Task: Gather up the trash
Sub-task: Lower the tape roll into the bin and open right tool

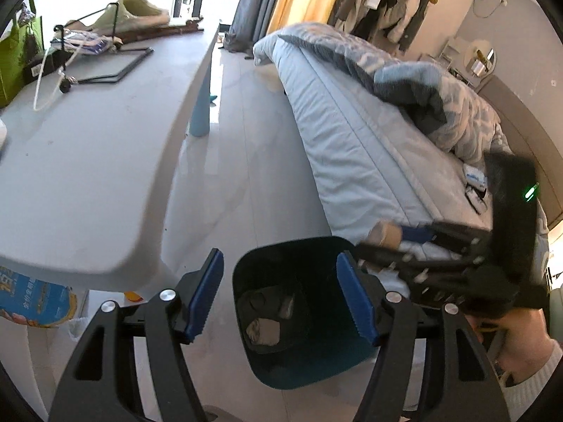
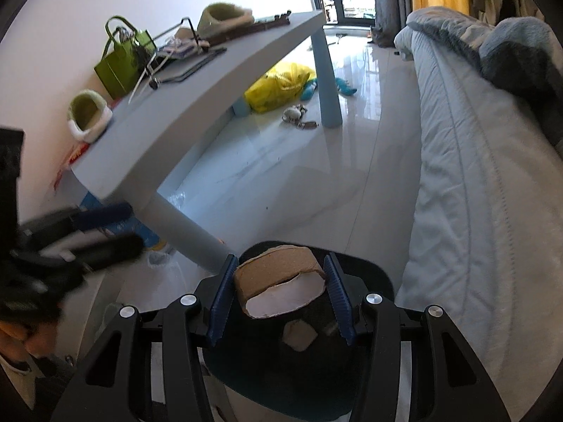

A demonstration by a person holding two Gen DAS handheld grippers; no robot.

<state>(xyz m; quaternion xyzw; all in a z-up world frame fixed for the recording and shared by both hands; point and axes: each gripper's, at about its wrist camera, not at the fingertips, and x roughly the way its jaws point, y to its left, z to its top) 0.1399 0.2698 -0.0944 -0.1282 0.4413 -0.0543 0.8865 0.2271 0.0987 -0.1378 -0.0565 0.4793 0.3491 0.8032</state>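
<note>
A dark teal trash bin [image 1: 309, 362] stands on the floor between the table and the bed, with crumpled paper [image 1: 262, 330] at its bottom. My left gripper [image 1: 281, 295] hangs above the bin's mouth, open, with nothing between its blue pads. My right gripper [image 2: 279, 270] is shut on a short brown cardboard roll [image 2: 278, 288] and holds it over the bin's rim [image 2: 373, 270]. In the left wrist view the roll [image 1: 385, 234] shows at the bin's far right edge, in the blurred right gripper [image 1: 390, 246]. The left gripper [image 2: 105, 225] appears blurred at the left of the right wrist view.
A grey table [image 1: 88, 161] with pale blue legs stands to the left, bearing a green bag [image 2: 119, 66], furry slippers [image 2: 88, 116] and a wire stand. A bed [image 1: 369, 147] with a grey quilt runs along the right. A yellow bag [image 2: 278, 86] and small items lie under the table.
</note>
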